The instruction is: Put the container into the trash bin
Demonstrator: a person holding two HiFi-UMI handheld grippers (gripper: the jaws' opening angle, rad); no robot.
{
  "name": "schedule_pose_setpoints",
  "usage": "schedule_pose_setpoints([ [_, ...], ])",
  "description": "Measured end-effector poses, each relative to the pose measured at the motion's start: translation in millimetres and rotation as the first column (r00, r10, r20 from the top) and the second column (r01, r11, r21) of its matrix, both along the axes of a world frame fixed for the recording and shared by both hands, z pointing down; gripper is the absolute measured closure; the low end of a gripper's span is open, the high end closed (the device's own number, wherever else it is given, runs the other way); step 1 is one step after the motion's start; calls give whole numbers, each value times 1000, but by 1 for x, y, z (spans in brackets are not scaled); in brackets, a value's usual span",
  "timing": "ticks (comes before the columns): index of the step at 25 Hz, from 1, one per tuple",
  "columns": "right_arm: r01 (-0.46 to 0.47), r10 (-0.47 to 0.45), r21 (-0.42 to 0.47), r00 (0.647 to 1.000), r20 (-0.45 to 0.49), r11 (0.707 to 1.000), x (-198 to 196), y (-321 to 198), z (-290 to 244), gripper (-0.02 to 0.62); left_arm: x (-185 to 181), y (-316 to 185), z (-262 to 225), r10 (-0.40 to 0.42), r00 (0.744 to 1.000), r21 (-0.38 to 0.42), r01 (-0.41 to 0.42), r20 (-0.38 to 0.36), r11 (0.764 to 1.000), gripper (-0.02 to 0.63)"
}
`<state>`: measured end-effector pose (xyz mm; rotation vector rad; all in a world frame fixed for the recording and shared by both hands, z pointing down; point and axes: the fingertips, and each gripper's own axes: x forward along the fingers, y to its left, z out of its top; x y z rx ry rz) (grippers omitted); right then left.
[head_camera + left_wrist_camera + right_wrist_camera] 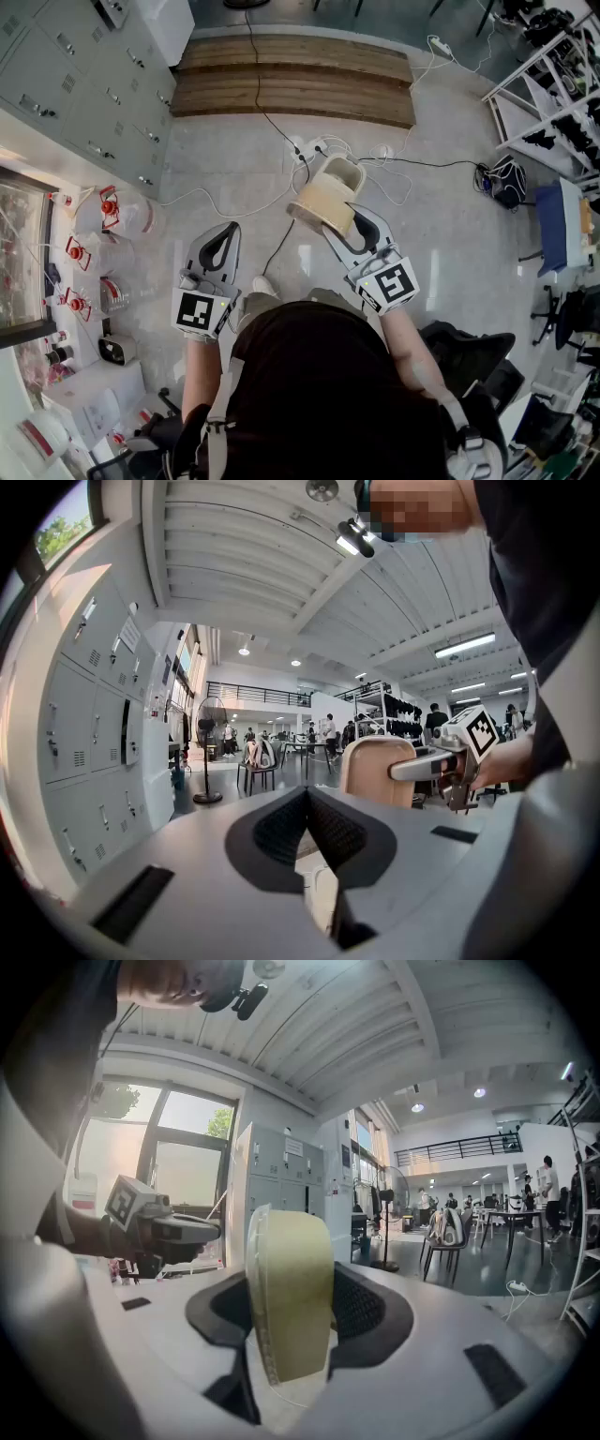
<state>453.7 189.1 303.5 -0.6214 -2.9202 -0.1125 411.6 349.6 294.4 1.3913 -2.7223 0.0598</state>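
Beige container (319, 204) is clamped in the right claw (339, 223), frame centre; left claw (228, 232), lower left, is closed, nothing held.

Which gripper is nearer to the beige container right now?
Right. The right gripper has its jaws closed on the beige container, holding it up in the air. The left gripper is off to the container's left, apart from it, with nothing between its jaws.
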Motion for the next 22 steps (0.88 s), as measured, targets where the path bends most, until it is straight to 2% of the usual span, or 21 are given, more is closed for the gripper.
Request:
schedule_pose_setpoints([
  [4,5,-5,1,1000,-16,1000,-20,30,7,385,-18,27,3,24,1000,3,-24,-11,1000,598],
  [9,38,-37,5,999,-33,999,-50,75,13,385,-43,71,7,11,1000,23,-11,-18,1000,598],
  [14,32,-30,61,999,-37,998,-70,107,17,383,-65,113,23,-1,999,19,2,-45,1000,598],
  [22,18,-12,85,997,-75,996,-90,120,30,382,-80,120,44,45,997,-5,-46,-60,999,598],
])
